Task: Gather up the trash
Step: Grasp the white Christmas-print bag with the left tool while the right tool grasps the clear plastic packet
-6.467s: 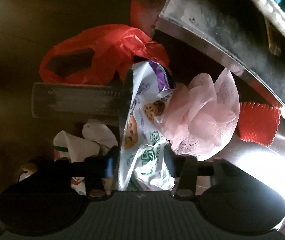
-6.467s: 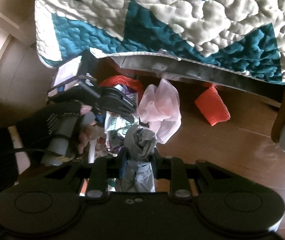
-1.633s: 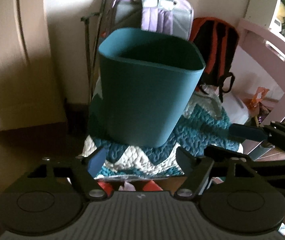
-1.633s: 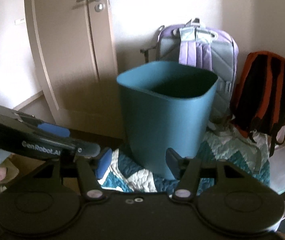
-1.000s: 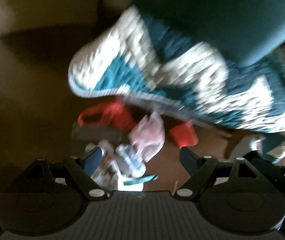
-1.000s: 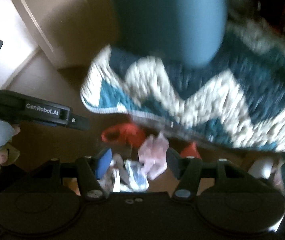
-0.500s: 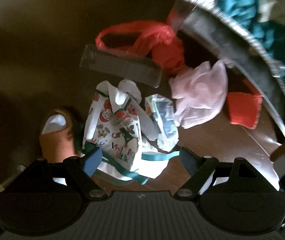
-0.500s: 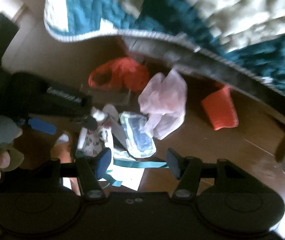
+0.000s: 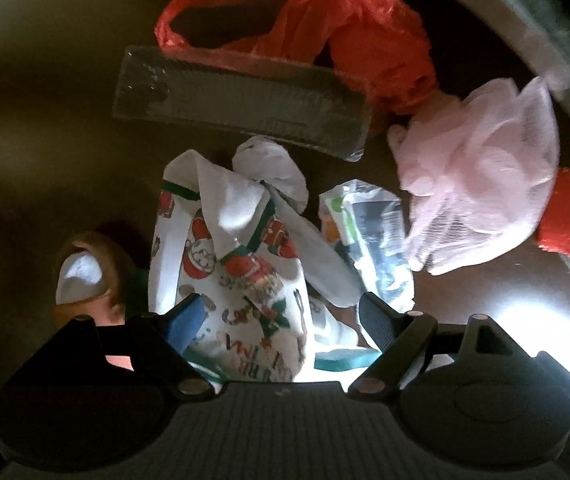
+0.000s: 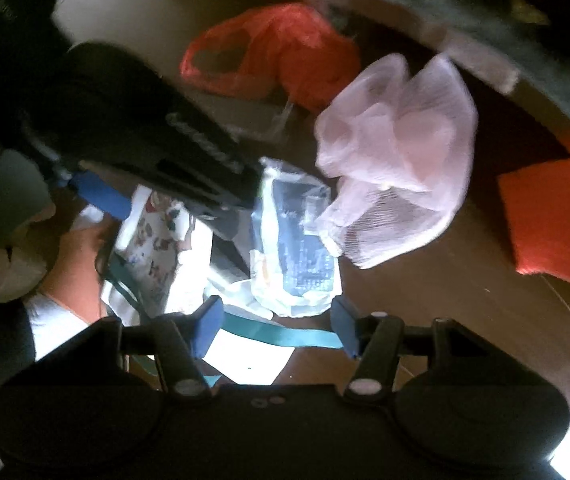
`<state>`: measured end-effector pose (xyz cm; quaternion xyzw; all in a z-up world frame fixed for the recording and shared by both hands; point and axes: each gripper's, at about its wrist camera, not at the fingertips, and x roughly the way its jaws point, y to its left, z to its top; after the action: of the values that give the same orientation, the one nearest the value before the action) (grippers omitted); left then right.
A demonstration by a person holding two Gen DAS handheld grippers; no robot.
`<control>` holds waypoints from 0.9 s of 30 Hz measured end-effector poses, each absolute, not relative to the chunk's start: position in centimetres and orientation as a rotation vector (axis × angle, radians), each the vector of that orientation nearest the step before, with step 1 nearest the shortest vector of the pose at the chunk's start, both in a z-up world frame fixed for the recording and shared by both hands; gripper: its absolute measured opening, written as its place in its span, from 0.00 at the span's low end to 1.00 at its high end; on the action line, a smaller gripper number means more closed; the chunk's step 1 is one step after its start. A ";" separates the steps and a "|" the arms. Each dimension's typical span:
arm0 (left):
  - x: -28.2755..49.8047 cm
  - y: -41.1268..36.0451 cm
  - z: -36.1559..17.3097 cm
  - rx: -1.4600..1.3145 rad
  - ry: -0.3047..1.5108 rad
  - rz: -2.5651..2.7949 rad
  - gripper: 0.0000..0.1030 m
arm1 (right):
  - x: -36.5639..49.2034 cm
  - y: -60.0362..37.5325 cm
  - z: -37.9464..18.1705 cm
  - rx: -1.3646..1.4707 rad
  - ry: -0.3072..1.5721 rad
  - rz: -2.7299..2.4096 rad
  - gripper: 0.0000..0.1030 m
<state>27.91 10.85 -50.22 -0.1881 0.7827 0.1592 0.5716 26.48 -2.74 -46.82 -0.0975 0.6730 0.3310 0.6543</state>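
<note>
2 open grippers, left gripper (image 9: 281,324) hiding Christmas wrapper (image 9: 241,276), blurred

Both tongs, emptied, apparently dropped nearer the printed bag (image 9: 241,280).

Crumpled Christmas-print wrapper (image 9: 241,280) beside clear snack packet (image 9: 369,240); pink net (image 9: 481,196), red bag (image 9: 325,28) beyond.

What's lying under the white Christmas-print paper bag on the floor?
Teal ribbon pokes out from beneath the white Christmas-print paper bag, beside white paper. How far either runs underneath is hidden by the bag.
</note>
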 end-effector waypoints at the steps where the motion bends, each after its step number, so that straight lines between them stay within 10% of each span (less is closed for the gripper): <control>1: 28.0 10.9 -50.8 -0.439 1.842 0.372 0.82 | 26.3 -2.4 -47.3 -0.226 1.527 0.758 0.57; 5: 28.2 11.2 -52.3 -0.446 1.850 0.380 0.82 | 26.2 -1.8 -49.2 -0.225 1.549 0.750 0.54; 10: 28.2 11.7 -53.5 -0.455 1.862 0.385 0.78 | 26.1 -1.3 -50.6 -0.244 1.547 0.740 0.23; 14: 28.3 11.8 -53.8 -0.437 1.866 0.394 0.66 | 26.0 -1.0 -50.7 -0.251 1.529 0.750 0.17; 21: 28.3 12.3 -52.5 -0.479 1.867 0.403 0.16 | 25.9 -1.4 -49.2 -0.234 1.492 0.753 0.09; 27: 28.9 11.8 -49.7 -0.472 1.857 0.392 0.09 | 26.3 -2.3 -46.3 -0.199 1.479 0.756 0.07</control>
<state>28.89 11.81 -49.75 -0.2003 0.7875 0.1664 0.5586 26.32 -2.26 -46.28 -0.0885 0.6563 0.3353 0.6702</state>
